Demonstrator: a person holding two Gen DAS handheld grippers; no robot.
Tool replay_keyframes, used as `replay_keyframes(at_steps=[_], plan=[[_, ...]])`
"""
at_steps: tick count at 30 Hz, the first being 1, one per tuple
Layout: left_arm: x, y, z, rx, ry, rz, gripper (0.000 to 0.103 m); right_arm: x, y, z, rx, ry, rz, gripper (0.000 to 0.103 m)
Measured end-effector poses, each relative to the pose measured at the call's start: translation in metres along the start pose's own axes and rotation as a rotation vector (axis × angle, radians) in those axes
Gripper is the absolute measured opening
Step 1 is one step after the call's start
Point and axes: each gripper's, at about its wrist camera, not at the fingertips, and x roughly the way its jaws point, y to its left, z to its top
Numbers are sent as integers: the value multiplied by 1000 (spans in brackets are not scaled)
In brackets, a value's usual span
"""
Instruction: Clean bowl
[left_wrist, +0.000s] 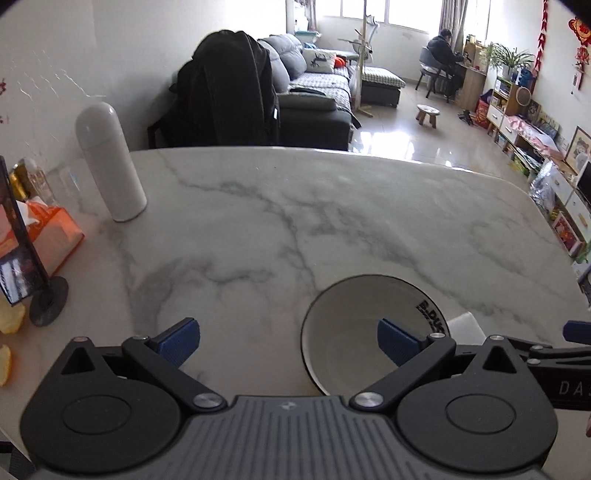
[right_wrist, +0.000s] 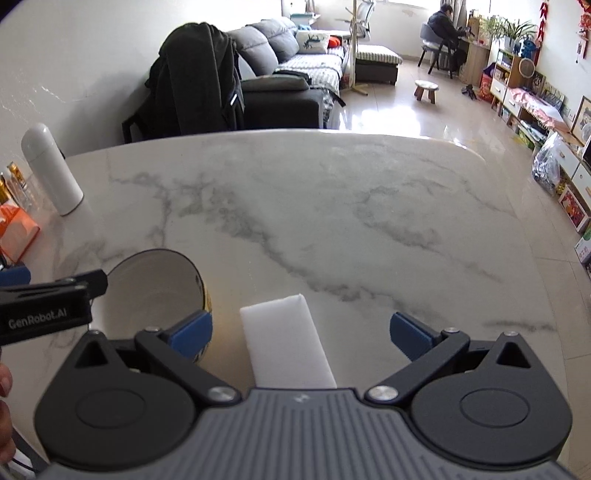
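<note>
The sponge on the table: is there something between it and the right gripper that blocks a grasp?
Nothing visible blocks it. The white sponge lies flat on the marble table, between the open fingers of the right gripper, with bare gaps on both sides. The bowl stands to its left, apart from it.

Home living room: sofa (left_wrist: 314, 92), marble table (left_wrist: 295, 221).

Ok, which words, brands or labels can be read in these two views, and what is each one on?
"GenRobot.AI": side of the left gripper, right wrist view.
"DA", cut off at the frame edge: side of the right gripper, left wrist view.
"B.DUC", partly hidden: inside wall of the bowl.
Red wall hangings: too small to read.
</note>
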Motion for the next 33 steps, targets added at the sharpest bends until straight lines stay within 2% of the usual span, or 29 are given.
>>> replay_keyframes(at_steps=[2,5,10,17,23,33], plan=[[-1,-4,-3,38,52,-33,102,-6,-2,0,8,17,10,103],[-2,-10,-12,44,91,-44,102,-15,-3,-1,13,32,9,103],[-3,-33,-27,97,76,41,102,-26,-4,-8,-18,26,-35,103],[-6,-40,-31,93,103,20,102,-23,-5,-13,-32,43,-52,103],[2,-48,-32,117,137,-7,102,-29,-8,-12,-41,23,-74,103],[4,-51,-30,111,135,-15,102,-24,-9,-12,-44,33,-79,103]])
